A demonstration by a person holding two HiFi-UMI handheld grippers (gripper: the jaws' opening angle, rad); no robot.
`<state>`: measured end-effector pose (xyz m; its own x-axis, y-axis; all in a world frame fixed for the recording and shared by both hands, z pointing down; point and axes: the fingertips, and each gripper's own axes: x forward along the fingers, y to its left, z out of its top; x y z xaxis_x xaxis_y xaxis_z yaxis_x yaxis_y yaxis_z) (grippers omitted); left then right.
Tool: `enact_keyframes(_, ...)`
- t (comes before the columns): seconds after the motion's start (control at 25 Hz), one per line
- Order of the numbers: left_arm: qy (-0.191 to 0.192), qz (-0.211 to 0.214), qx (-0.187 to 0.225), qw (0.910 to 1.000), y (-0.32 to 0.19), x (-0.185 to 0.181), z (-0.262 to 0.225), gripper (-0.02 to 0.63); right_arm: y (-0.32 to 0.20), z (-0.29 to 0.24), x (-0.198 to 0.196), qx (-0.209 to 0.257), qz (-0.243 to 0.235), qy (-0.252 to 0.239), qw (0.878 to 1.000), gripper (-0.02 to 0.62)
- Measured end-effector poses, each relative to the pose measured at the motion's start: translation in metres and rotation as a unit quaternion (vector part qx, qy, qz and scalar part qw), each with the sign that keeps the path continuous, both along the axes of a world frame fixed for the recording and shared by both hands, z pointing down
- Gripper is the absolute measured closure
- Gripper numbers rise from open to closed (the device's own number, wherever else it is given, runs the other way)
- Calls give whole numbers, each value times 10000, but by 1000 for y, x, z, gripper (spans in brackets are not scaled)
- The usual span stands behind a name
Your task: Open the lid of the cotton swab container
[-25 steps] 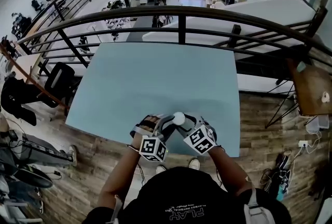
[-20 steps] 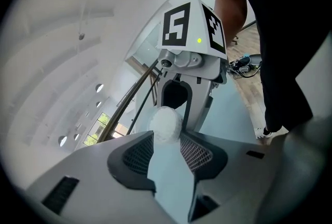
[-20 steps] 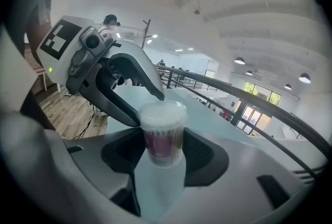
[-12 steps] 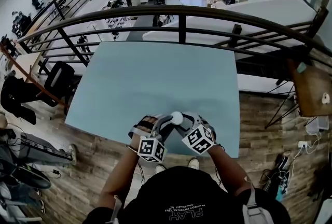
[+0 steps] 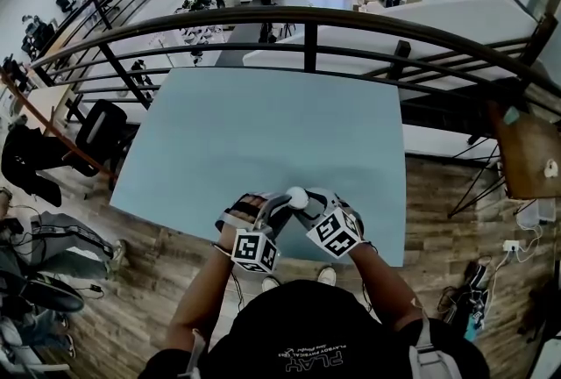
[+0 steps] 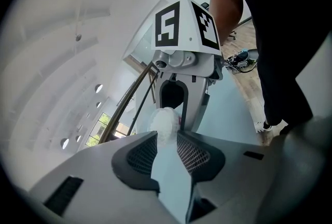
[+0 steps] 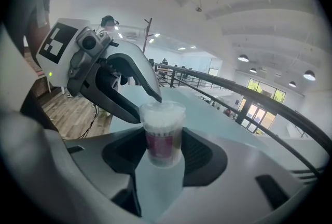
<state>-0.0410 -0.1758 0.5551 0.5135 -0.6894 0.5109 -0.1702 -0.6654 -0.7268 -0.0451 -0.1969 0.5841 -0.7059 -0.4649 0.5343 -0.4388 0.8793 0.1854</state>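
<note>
Both grippers sit where they were a second ago, low in the centre of the head view at the near edge of the pale blue table [image 5: 263,132]; only their jaws have moved, each pair having just been closing.

The right gripper [image 7: 162,132] has its pads pressed on either side of the cotton swab container [image 7: 163,142], which stands upright between them. The left gripper [image 6: 167,132] is closed at its tips on the frosted lid [image 6: 165,122], which fills the gap between them.

From the head view only the white top of the container shows. The rest is covered by the two grippers and their marker cubes [image 5: 256,251]. In the left gripper view the container's body is hidden behind that gripper's own jaws.

A magenta label [image 7: 161,145] wraps the container, and its print is too small and blurred to read. The person's black shirt [image 5: 307,325] carries white lettering, upside down at the bottom of the head view; "PLAY" is legible, but the smaller line beside it is not.
</note>
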Motion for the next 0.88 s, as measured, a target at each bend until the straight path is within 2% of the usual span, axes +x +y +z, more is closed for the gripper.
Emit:
enact_keyframes(0.32,20,-110,156,9998,5,-10,-1,482,4,2,-9,-378,57,-230,9990,377)
enact_keyframes(0.64,173,-297,485,9982,9,-12,-7,493,5,3,-8,-688,188,-549,9959,377)
enact_keyframes(0.88,181,-385,600,9973,10,-13,-12,502,4,1,-9,-664,265,-612,9956,377)
